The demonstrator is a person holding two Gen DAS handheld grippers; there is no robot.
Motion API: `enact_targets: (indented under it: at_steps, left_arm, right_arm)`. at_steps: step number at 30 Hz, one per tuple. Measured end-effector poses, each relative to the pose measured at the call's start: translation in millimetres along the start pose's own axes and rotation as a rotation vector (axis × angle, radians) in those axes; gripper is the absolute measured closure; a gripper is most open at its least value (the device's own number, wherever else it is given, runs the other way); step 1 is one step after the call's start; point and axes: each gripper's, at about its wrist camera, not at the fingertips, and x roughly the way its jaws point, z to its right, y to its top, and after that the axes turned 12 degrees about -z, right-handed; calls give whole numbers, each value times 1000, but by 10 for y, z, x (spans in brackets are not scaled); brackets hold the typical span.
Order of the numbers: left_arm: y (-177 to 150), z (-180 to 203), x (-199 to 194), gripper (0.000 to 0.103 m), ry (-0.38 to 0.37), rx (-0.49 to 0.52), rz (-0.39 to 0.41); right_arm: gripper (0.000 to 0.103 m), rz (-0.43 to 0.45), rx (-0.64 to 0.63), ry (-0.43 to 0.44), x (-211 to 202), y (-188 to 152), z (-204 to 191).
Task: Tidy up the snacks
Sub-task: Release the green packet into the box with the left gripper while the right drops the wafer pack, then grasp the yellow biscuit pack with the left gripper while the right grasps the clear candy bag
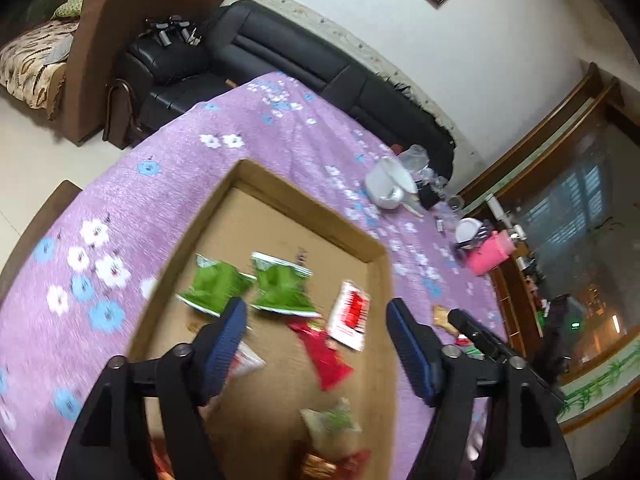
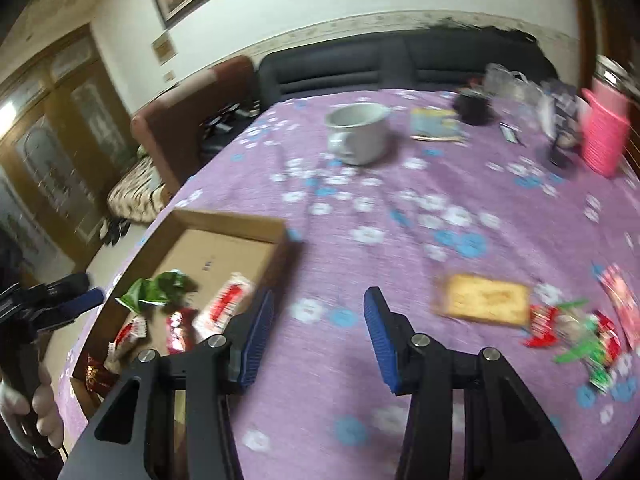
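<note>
A shallow cardboard box [image 1: 256, 176] [image 2: 228, 220] lies on the purple flowered tablecloth. Inside it lie two green snack bags [image 1: 216, 286] [image 1: 282, 286], a white-and-red packet [image 1: 350, 314] [image 2: 224, 306] and a red packet [image 1: 326, 356]. My left gripper [image 1: 316, 320] hovers over the box, open, with nothing between its blue pads. My right gripper [image 2: 318, 312] hangs open over bare cloth, right of the box, empty. To its right lie a yellow biscuit pack [image 2: 486, 300] and a small heap of red and green packets [image 2: 576, 332]. The left gripper [image 2: 86, 292] shows at that view's left edge.
A white pot [image 2: 356, 136] [image 1: 384, 188], a pink basket [image 2: 604, 136] [image 1: 490, 254], a blue-yellow booklet [image 2: 438, 126] and clear plastic bags [image 2: 508, 80] crowd the table's far side. A black sofa [image 1: 280, 52] runs behind the table. A hand [image 2: 46, 408] grips the left tool's handle.
</note>
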Motion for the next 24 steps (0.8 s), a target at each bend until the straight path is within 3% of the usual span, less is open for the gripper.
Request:
enact_targets:
  at_steps: [2, 5, 8, 11, 15, 18, 23, 24]
  left_arm:
    - [-76, 126, -57, 11, -4, -4, 25]
    - [-191, 307, -106, 11, -59, 15, 51]
    - [-326, 498, -33, 11, -107, 46, 22]
    - [-517, 658, 141, 11, -107, 69, -18]
    - [-746, 794, 471, 11, -153, 75, -139]
    - [-866, 938, 590, 11, -134, 115, -186]
    - [-943, 1080, 557, 11, -98, 162, -173]
    - [-964, 1091, 539, 11, -87, 168, -166]
  right_arm:
    - [57, 23, 36, -27, -171, -94, 258]
    - [57, 52, 89, -76, -386, -204, 639]
    - [57, 66, 156, -119, -501, -271, 1026]
    - [57, 57, 193, -109, -479, -236, 1263]
    - [57, 34, 197, -30, -295, -108, 1317]
    - [56, -8, 160, 13, -56, 96, 1244]
    - [56, -102, 74, -77, 402, 391, 1117]
    - [62, -128, 62, -96, 485, 408, 1101]
